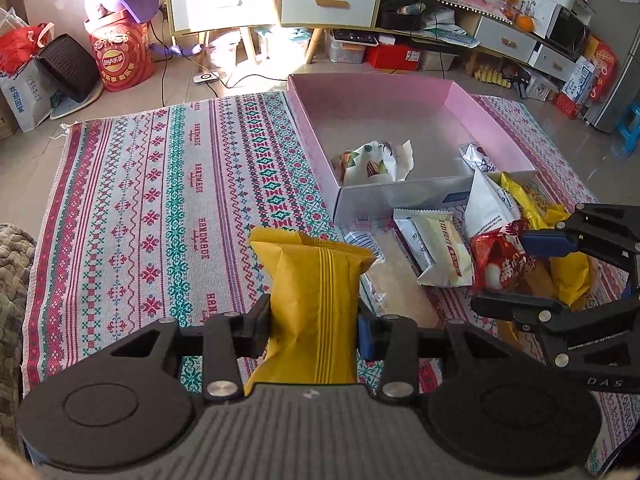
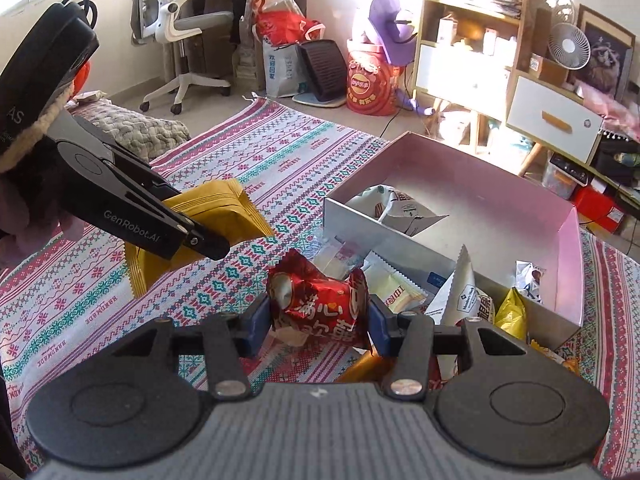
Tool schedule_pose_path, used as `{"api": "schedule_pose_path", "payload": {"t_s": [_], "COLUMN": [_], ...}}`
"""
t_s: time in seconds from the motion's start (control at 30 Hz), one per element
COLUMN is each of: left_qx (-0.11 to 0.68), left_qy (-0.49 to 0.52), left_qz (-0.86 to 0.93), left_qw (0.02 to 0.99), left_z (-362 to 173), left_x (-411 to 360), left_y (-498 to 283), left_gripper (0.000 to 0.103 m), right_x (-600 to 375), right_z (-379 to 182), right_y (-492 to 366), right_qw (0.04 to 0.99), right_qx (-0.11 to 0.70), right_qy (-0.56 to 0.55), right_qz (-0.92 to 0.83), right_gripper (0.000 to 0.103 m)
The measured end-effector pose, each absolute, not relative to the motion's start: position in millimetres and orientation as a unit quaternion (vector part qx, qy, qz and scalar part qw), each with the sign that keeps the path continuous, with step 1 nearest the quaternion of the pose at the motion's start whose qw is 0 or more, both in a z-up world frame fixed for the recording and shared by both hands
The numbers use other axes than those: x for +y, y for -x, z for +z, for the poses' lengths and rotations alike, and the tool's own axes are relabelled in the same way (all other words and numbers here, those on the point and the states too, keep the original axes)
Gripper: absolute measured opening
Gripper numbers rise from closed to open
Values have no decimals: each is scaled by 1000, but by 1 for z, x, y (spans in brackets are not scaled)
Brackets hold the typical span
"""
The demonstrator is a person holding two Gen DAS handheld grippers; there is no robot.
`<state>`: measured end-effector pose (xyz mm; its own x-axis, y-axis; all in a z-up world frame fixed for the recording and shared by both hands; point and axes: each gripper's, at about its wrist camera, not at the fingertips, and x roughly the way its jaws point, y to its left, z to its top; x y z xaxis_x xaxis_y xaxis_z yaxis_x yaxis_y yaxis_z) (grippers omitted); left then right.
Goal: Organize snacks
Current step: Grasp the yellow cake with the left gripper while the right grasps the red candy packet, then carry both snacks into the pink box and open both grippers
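left gripper [image 1: 314,330] clamps yellow packet [image 1: 316,304]; right gripper [image 2: 318,318] clamps red packet [image 2: 320,304], lettering legible only there

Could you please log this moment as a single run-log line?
left gripper: shut on yellow packet | right gripper: shut on red packet | pink box: two snacks inside | pile beside box

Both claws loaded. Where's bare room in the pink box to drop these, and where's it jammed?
The pink box is mostly bare: its whole far half and middle floor. Only a white printed packet at the near-left corner and a small silver packet by the right wall sit inside. The patterned cloth left of the box is also free. Crowded: the snack pile outside the box's near wall.
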<state>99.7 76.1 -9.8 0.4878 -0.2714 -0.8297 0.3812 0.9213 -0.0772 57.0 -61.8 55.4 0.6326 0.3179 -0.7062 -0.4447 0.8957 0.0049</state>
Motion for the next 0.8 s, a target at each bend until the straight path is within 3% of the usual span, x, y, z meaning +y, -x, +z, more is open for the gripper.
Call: {"api": "schedule_pose_path", "payload": {"t_s": [0.8], "left_qx": [414], "left_qy": [-43], "left_qz": [-207], "left_qw": [885], "left_z": [9], "left_x": [-26], "left_y": [-150], "left_gripper": [47], "right_x": [-165], "right_z": [61], "right_y": [-123], "right_qw": [927], "right_qx": [367], "right_qy": [-34], "right_qz": [73], "right_gripper": [48]}}
